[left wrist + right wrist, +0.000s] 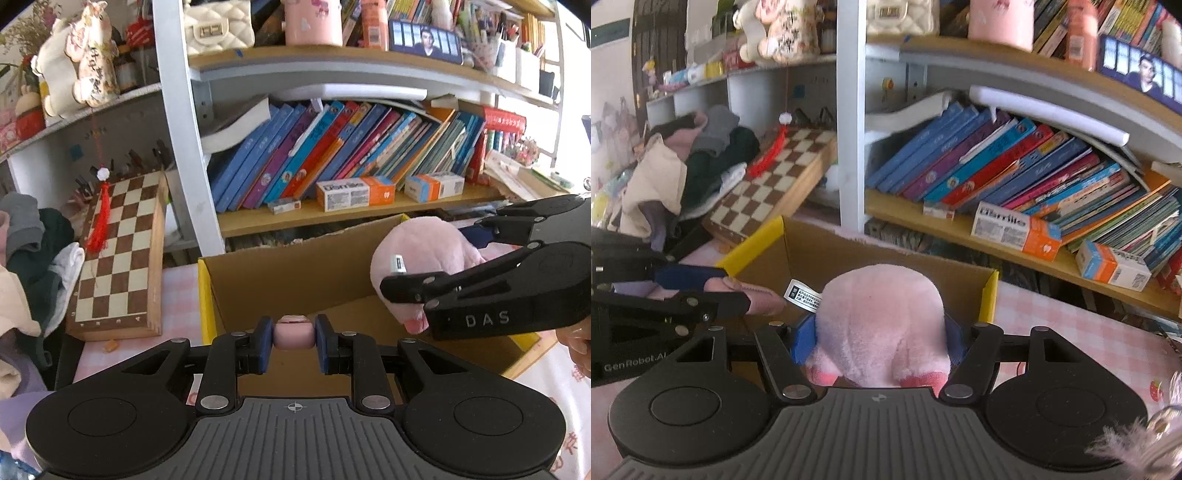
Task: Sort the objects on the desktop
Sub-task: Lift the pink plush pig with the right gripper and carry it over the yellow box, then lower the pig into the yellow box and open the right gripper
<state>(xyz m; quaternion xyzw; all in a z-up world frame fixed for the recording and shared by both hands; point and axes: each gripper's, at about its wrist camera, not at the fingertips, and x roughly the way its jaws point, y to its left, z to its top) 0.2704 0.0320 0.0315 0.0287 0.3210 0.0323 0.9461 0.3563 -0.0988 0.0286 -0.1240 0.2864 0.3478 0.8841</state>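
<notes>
My left gripper is shut on a small pink object, held over the open cardboard box with yellow edges. My right gripper is shut on a pink plush toy with a white tag, above the same box. In the left wrist view the right gripper comes in from the right with the plush toy above the box's right half. In the right wrist view the left gripper enters from the left, its small pink object close to the plush's tag.
A folded chessboard leans behind the box on the left, beside a heap of clothes. A bookshelf with leaning books and small cartons stands directly behind. The desk has a pink checked cloth.
</notes>
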